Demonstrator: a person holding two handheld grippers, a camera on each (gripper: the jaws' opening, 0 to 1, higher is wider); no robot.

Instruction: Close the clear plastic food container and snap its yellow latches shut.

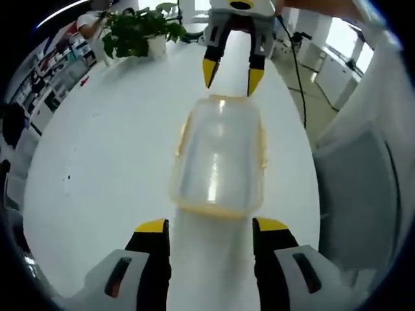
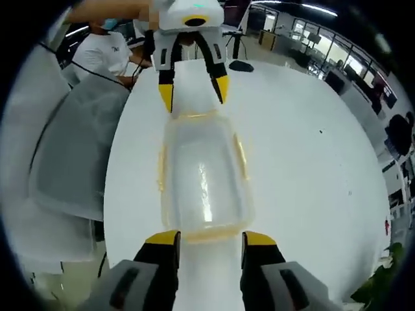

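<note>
Clear container (image 1: pixel 218 159) with yellow latches (image 1: pixel 262 144) lying on white table (image 1: pixel 97 168), lid on, nothing showing inside. Left gripper (image 1: pixel 211 227) spreading wide just short of near end, not touching. Right gripper (image 2: pixel 211 238) facing it from opposite end, jaws likewise parted, gripping nothing. Potted plant (image 1: pixel 139 32) sitting at far table edge.

Open-plan office, desks (image 2: pixel 363 84), ceiling lights (image 2: pixel 305 8), potted plant (image 1: pixel 139 32)

Both views face each other closely across the container (image 1: pixel 219 159) on the worktop (image 1: pixel 104 155), from opposite ends.
</note>
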